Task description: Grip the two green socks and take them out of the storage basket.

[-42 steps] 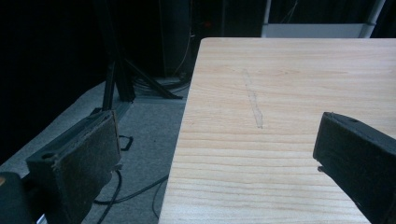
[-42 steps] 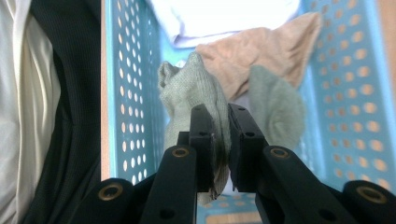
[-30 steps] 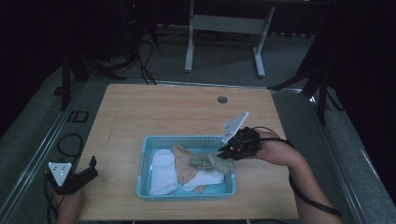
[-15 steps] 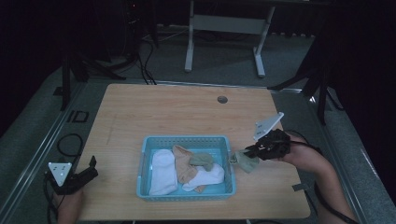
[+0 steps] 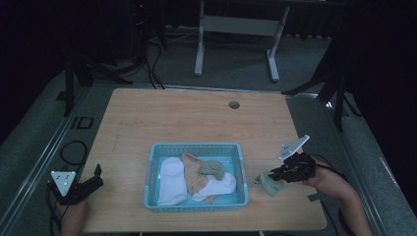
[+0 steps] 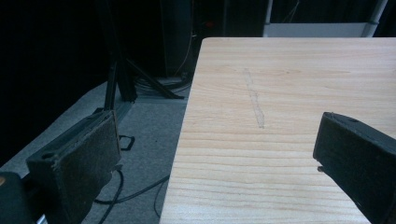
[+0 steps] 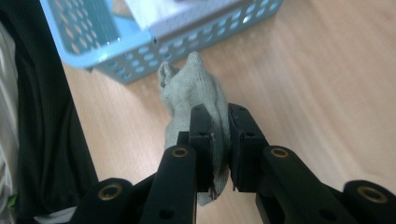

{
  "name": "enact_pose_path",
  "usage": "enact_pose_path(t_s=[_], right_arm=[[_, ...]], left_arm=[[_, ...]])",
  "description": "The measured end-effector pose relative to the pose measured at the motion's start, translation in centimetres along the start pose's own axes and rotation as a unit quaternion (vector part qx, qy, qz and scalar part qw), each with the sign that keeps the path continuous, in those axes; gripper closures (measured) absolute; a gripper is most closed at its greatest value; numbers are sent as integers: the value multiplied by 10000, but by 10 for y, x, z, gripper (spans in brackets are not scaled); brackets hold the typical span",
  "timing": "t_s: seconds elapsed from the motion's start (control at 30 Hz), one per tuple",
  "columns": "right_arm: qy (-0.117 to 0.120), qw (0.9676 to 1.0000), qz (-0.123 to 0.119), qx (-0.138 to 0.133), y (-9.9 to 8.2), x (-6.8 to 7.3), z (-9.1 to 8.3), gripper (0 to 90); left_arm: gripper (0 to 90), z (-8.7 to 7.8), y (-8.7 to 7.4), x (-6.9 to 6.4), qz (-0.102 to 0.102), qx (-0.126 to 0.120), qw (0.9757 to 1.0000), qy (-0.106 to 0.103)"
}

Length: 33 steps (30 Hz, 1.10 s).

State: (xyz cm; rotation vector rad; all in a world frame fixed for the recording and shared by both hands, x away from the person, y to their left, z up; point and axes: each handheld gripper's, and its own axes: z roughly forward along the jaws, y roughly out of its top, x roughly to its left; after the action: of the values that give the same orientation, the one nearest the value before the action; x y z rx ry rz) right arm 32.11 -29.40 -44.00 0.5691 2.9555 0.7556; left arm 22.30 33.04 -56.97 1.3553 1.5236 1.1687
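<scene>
Looking down from the high view, a pale wood-grain worktop (image 5: 196, 118) carries a light blue perforated plastic basket (image 5: 195, 149), rectangular with rounded corners. Inside lie a white sock (image 5: 172, 181) at the left, a tan sock (image 5: 193, 172) in the middle, another white sock (image 5: 219, 186) toward the right, and a grey-green sock (image 5: 213, 168) bunched on top. Just right of the basket, on the wood, the right gripper (image 5: 270, 176) pinches a second grey-green sock (image 5: 269, 184), which droops onto the worktop near the basket's right wall. The left gripper (image 5: 98, 173) rests at the worktop's near left corner, well apart from the basket, a grey three-cornered plate on its top. A small round grommet (image 5: 234, 104) sits near the far edge. No readable writing or brand anywhere. In the left gripper view, two black fingers (image 6: 74, 158) with rough, felt-like pads stand wide apart, nothing between them; beyond lie bare wood with a faint scuff streak (image 6: 254, 100) and the worktop's edge, with dark floor and cables below. In the right gripper view, the black fingers (image 7: 201, 135) are clamped nearly together on the knit grey-green sock (image 7: 194, 86), its ribbed cloth bulging above the pads and a bit hanging beneath; the basket's hole-patterned blue wall (image 7: 154, 51) lies just beyond the sock. Brass-coloured pivots show on the gripper's links.
</scene>
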Motion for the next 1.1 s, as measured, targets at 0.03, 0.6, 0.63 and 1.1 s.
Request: enact_pose_path(t_s=[0.03, 0.6, 0.63, 1.1], right_arm=[[14, 10000, 29, 14, -3, 0, 2, 809], [175, 9977, 607, 257, -46, -14, 47, 803], [175, 9977, 607, 257, -46, -14, 47, 803], [-28, 9961, 756, 457, -48, -23, 48, 711]], left_arm=[[3, 0, 0, 0, 6, 3, 10000, 4], [4, 0, 0, 0, 9, -9, 10000, 21], [3, 0, 0, 0, 9, -9, 10000, 21], [3, 0, 0, 0, 4, -10, 10000, 38]])
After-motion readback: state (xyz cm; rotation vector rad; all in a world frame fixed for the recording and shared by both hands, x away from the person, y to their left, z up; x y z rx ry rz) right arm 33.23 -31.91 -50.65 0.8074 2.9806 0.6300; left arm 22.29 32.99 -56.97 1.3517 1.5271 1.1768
